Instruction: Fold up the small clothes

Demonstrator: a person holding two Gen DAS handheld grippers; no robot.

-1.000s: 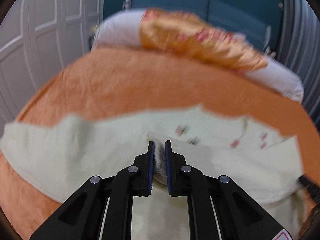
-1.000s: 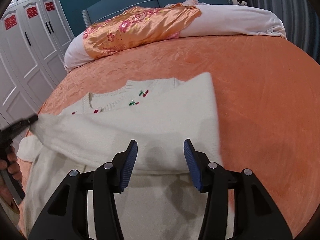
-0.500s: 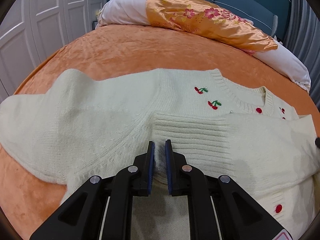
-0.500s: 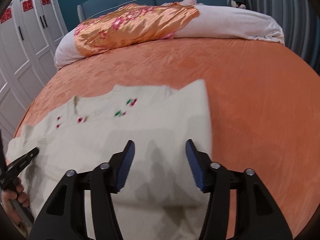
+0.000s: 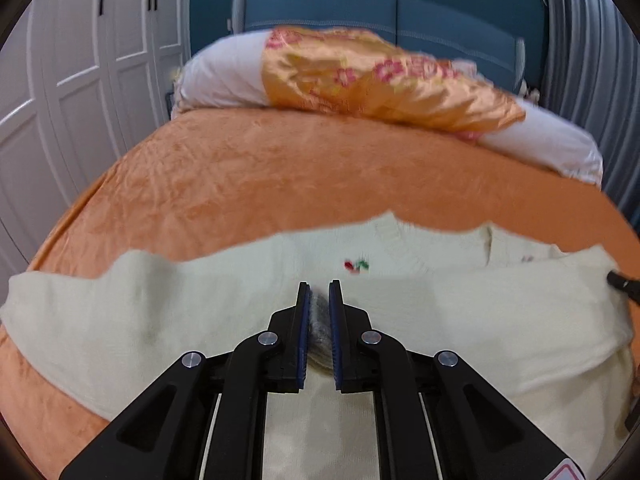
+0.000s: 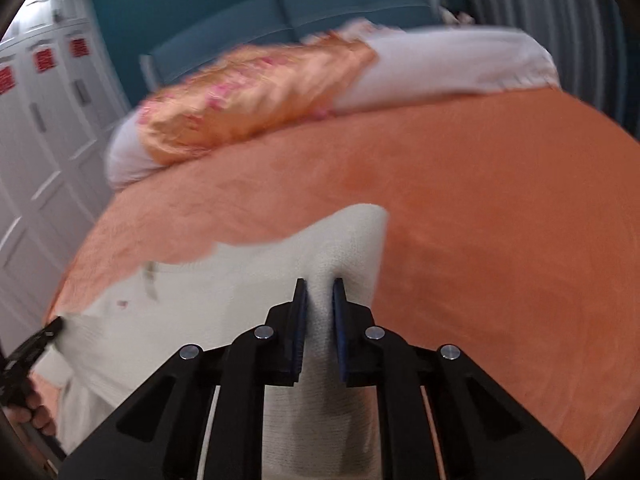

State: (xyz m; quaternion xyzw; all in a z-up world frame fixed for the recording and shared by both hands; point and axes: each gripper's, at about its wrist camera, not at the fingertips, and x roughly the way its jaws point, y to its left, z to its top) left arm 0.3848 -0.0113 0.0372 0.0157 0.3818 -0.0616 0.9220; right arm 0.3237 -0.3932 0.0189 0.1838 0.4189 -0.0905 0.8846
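A cream knitted cardigan (image 5: 160,312) with embroidered cherries (image 5: 356,266) lies spread on the orange bedspread (image 5: 248,176). My left gripper (image 5: 319,286) is shut on a bunch of its knit near the middle of the garment. In the right wrist view the cardigan (image 6: 224,300) shows its right edge. There my right gripper (image 6: 320,284) has its jaws closing, with a raised fold of the knit pinched between the pads. The right gripper's tip (image 5: 618,280) shows at the far right of the left wrist view. The left gripper (image 6: 40,338) and a hand (image 6: 36,412) sit at the far left of the right wrist view.
A white pillow (image 5: 224,76) under an orange floral satin cover (image 5: 380,80) lies across the head of the bed, before a blue headboard (image 5: 440,16). White wardrobe doors (image 5: 80,80) stand on the left, a grey curtain (image 5: 580,60) on the right. Bare orange bedspread (image 6: 500,220) extends to the right of the cardigan.
My right gripper's jaws, wide apart earlier, have come together on a fold at the cardigan's right edge. The left gripper stays shut on the knit; the ribbed cuff ahead of it is out of sight.
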